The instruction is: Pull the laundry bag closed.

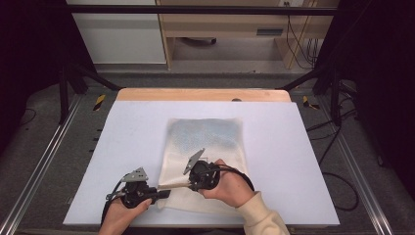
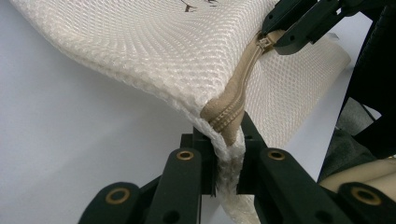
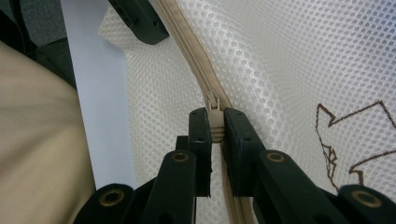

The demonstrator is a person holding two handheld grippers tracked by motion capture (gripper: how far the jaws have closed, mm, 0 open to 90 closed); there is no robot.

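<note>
A cream mesh bag (image 1: 205, 142) lies flat in the middle of the white table, its tan zipper (image 2: 243, 79) running along the near left edge. My left gripper (image 1: 165, 194) is shut on the bag's near corner at the zipper's end (image 2: 225, 140), and the corner is lifted a little. Just right of it, my right gripper (image 1: 190, 184) is shut on the zipper pull (image 3: 214, 105). In the left gripper view the right gripper's jaws hold the pull (image 2: 265, 44) a short way up the zipper. In the right gripper view the zipper (image 3: 187, 51) runs on towards the left gripper's jaw tip.
The white table top (image 1: 132, 147) has bare room on both sides of the bag. A wooden strip (image 1: 203, 94) runs along its far edge. Brown stitched lines (image 3: 350, 140) mark the bag's mesh. Cables (image 1: 337, 186) lie on the floor at the right.
</note>
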